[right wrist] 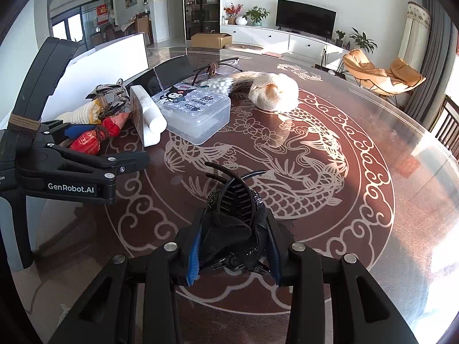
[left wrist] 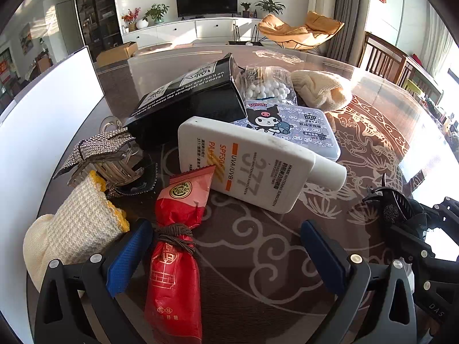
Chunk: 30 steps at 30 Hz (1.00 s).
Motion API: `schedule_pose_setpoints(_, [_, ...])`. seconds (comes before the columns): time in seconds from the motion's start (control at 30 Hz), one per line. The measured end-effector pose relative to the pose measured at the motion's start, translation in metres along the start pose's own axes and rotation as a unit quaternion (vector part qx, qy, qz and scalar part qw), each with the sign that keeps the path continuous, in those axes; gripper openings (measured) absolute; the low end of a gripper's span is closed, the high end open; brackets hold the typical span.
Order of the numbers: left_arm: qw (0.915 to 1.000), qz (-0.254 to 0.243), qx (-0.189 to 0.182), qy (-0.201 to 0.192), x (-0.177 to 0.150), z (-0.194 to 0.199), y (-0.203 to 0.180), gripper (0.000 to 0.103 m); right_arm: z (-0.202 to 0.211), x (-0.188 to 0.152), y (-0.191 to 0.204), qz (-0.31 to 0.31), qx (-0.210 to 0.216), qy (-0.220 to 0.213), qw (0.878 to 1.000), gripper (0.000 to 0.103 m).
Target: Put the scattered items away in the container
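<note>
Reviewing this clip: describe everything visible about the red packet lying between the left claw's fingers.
The red packet is a crinkly, foil-like pouch, red with a paler pink sealed top bearing a round green-and-gold emblem and gold line printing lower down. A brown elastic band is wound around its waist. It lies flat on the patterned table, top end toward the white sunscreen bottle. The left claw stands open around it; its blue left pad sits against the packet's side without clamping.

Red sachet [left wrist: 172, 275], white sunscreen bottle [left wrist: 252, 166], black hair claw [right wrist: 235, 218].
</note>
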<state>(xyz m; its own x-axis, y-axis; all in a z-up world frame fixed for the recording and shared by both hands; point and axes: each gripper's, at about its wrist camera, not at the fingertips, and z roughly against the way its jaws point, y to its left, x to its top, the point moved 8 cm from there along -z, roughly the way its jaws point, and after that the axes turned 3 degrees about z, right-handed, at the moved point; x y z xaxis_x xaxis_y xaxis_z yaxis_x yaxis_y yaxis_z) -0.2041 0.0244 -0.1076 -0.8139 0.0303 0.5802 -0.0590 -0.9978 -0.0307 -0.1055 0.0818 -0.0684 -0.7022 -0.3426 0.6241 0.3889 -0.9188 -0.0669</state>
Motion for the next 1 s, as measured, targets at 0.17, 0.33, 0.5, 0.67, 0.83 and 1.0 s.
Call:
schedule_pose_setpoints(0.17, [1.0,0.0,0.0,0.0,0.0,0.0001,0.0005,0.103,-0.0001,0.0,0.0,0.0,0.0,0.0,1.0,0.038])
schedule_pose_setpoints(0.33, [1.0,0.0,0.0,0.0,0.0,0.0,0.0006,0.103,0.0001,0.0001,-0.0002,0.0,-0.001,0.0,1.0,0.038])
schedule_pose_setpoints(0.5, [1.0,0.0,0.0,0.0,-0.0002,-0.0003,0.0005,0.103,0.0011,-0.0005,-0.0002,0.0,-0.001,0.0,1.0,0.038])
schedule_pose_setpoints(0.67, [1.0,0.0,0.0,0.0,0.0,0.0001,0.0011,0.103,0.0008,-0.0002,-0.0006,-0.001,0.0,0.0,1.0,0.038])
schedule_pose_setpoints(0.83, [1.0,0.0,0.0,0.0,0.0002,0.0004,0.0016,0.103,0.0007,0.0,-0.0008,-0.002,0.001,0.0,1.0,0.039])
schedule_pose_setpoints(1.0, [1.0,0.0,0.0,0.0,0.0001,0.0003,0.0015,0.103,0.0007,0.0,-0.001,-0.003,0.003,0.0,1.0,0.039])
